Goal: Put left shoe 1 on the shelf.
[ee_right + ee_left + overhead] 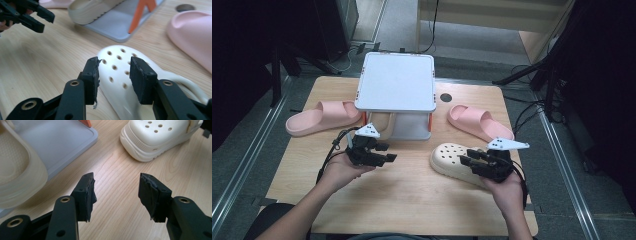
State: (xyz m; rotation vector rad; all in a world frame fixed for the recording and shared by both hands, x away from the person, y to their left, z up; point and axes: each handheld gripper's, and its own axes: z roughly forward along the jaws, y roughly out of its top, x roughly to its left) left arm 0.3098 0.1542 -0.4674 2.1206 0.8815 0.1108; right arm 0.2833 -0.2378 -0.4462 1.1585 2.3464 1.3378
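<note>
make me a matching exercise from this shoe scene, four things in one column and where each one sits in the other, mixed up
Things:
1. cream perforated foam clog
2. pink foam slide on the left
3. beige foam slide
4. left gripper

Places:
A. on the lower shelf of the grey two-tier rack
B. under the right gripper
C. open over bare wooden table
D. left of the rack

Pairs: 1-B, 2-D, 3-A, 4-C
</note>
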